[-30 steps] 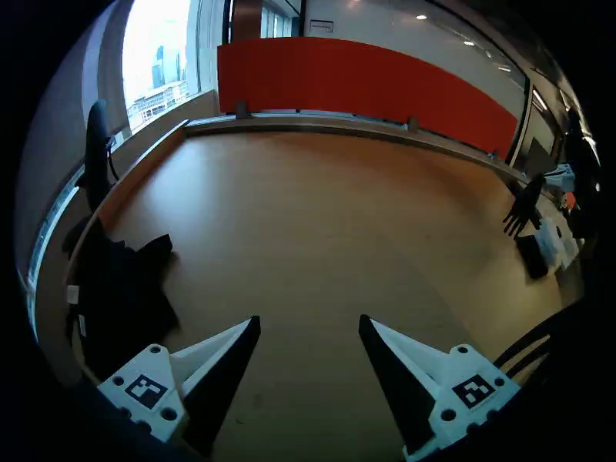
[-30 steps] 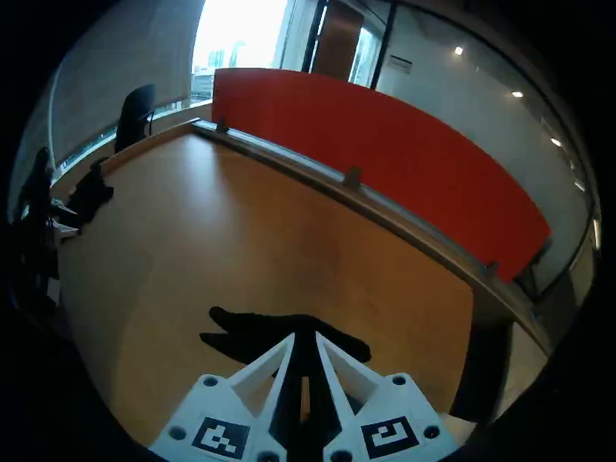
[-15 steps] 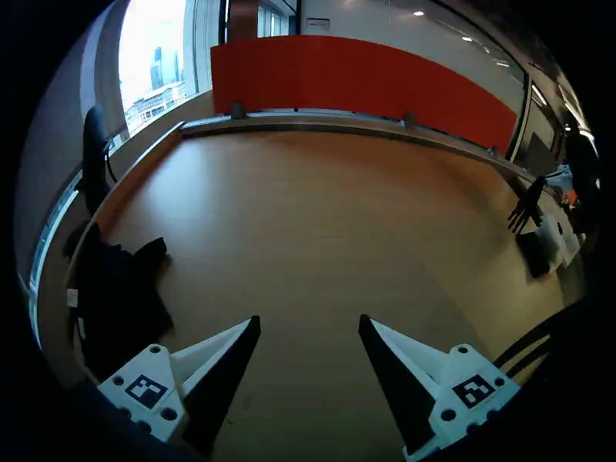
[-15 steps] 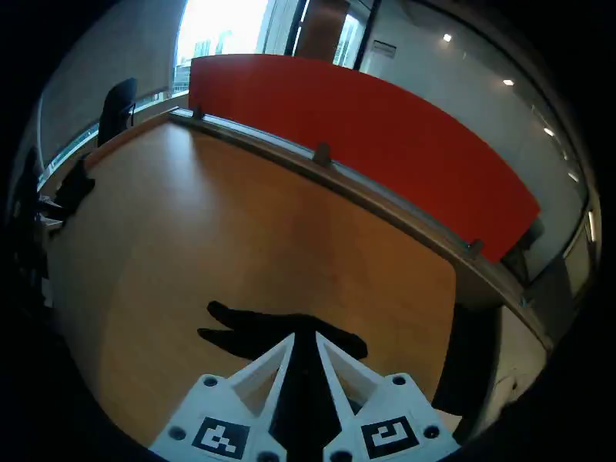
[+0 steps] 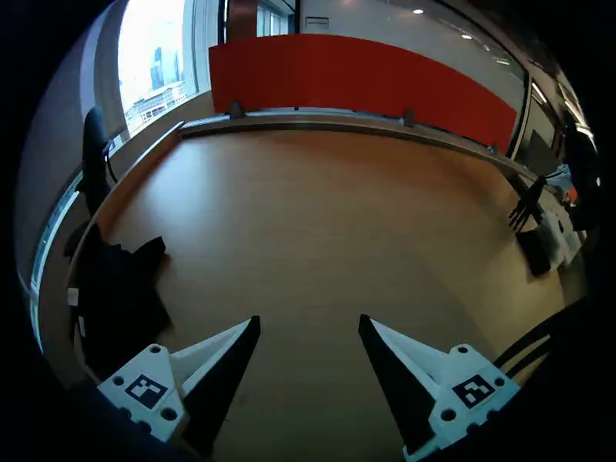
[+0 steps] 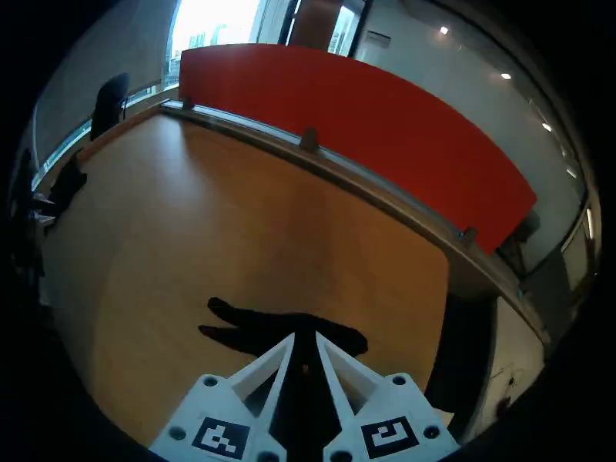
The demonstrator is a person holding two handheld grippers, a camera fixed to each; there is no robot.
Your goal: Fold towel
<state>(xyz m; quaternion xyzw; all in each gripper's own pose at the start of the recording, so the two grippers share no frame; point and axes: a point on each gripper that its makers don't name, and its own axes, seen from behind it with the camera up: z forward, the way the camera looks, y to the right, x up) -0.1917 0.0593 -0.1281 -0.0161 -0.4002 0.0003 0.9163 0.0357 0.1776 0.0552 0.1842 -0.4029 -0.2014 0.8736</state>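
Marker-tagged right claw around black towel

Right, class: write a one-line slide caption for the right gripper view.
Right tool pinching a black cloth over a wooden desk, red divider behind.

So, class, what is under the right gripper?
A dark cloth spreads beneath the right gripper, over the wooden table. The fingers hide its near part; the cloth hides the table below.
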